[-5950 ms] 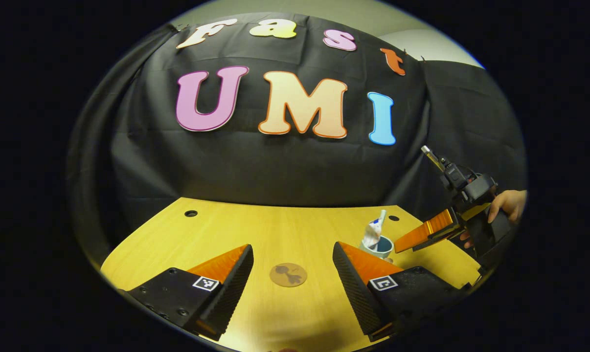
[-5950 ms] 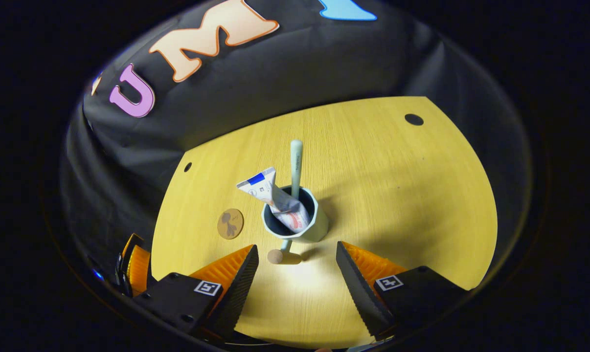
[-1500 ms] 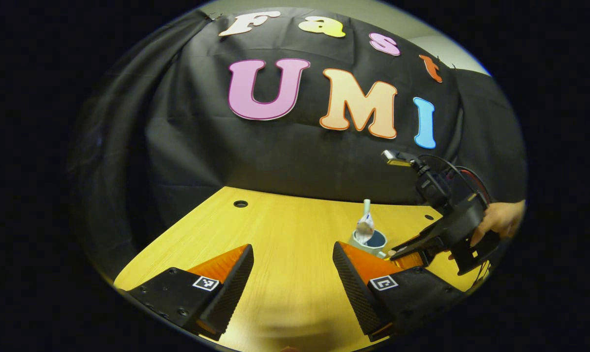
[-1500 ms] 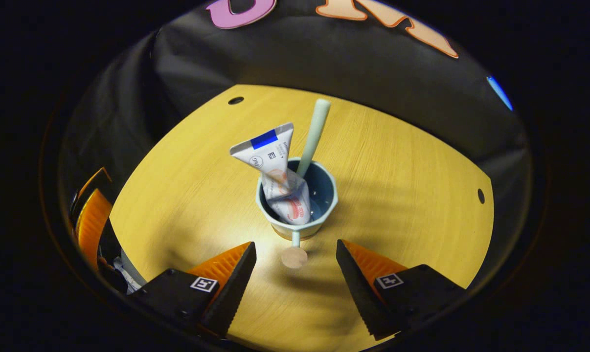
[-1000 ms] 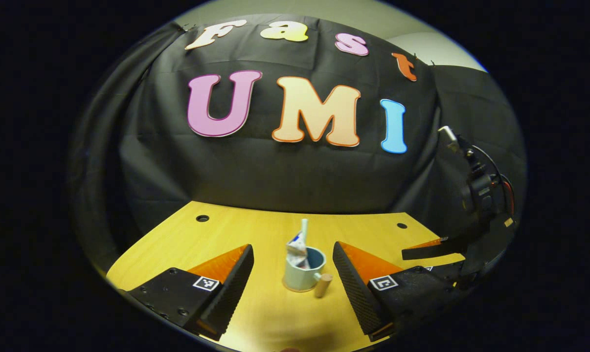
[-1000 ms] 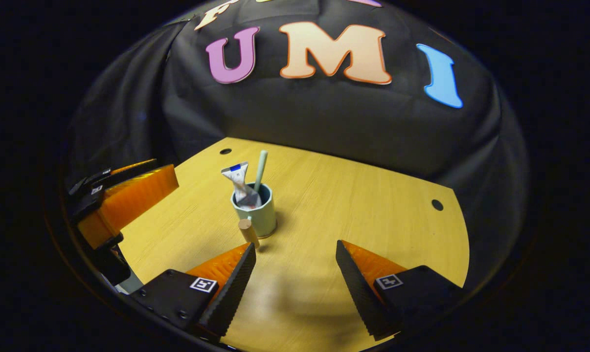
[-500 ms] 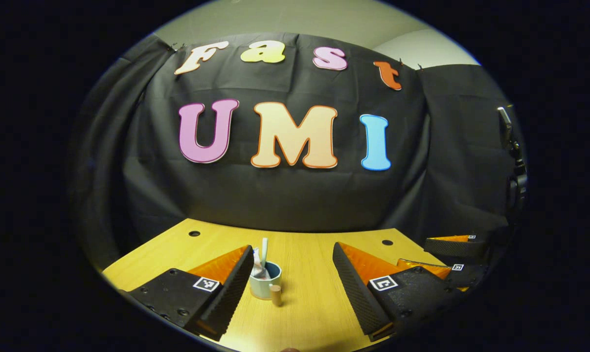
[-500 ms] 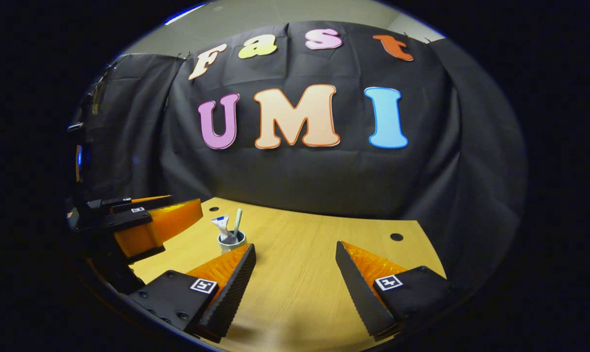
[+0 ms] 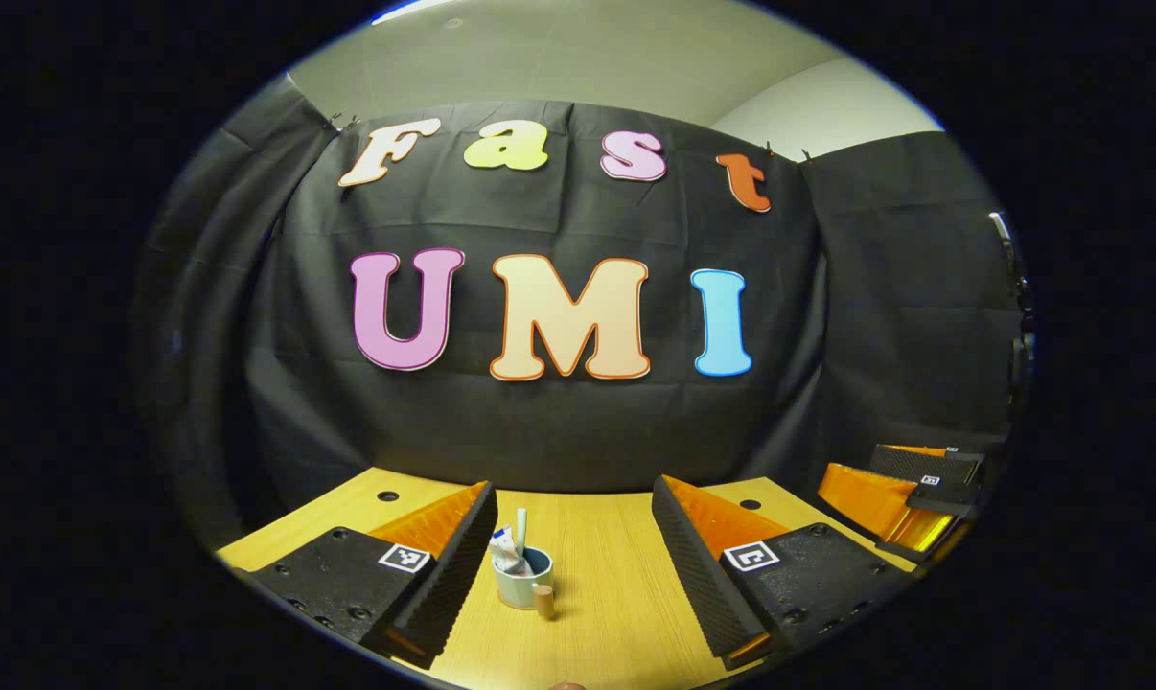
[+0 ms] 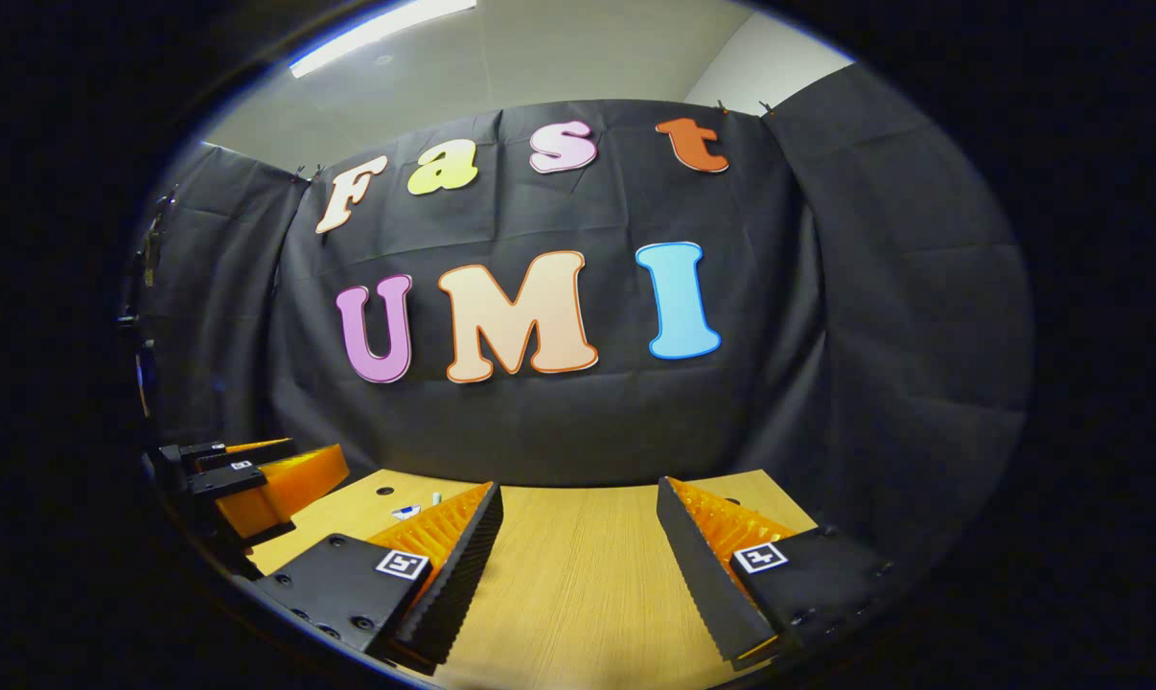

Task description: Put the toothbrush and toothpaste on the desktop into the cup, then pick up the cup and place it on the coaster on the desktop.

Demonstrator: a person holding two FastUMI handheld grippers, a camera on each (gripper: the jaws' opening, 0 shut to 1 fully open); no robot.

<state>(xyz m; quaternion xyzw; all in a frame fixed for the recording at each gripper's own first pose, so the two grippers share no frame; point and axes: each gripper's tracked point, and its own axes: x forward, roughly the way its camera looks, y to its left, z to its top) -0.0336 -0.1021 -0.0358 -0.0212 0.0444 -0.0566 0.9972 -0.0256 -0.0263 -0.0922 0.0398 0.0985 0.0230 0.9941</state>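
Left gripper (image 9: 574, 556): jaws stand wide apart, nothing between them. It hangs level over the near edge of the desktop (image 9: 616, 594), looking toward the booth wall.

From the left gripper view I see the cup (image 9: 522, 578) standing upright on the desktop, just ahead of the inner edge of my left finger and apart from it. The toothbrush (image 9: 520, 530) sticks up out of the cup, handle end uppermost; the toothpaste (image 9: 503, 546) leans inside beside it. A short wooden handle (image 9: 543, 600) juts from the cup's near side. I cannot tell from here whether the coaster lies under the cup; the base hides whatever is beneath.

Right gripper (image 10: 578, 546): jaws also wide apart and empty, held level above the desktop (image 10: 578, 575). In the right gripper view only the tips of the toothpaste (image 10: 405, 511) and toothbrush (image 10: 436, 497) peek over my left finger.

Each gripper shows at the edge of the other's view: right gripper (image 9: 909, 484), left gripper (image 10: 252, 474).
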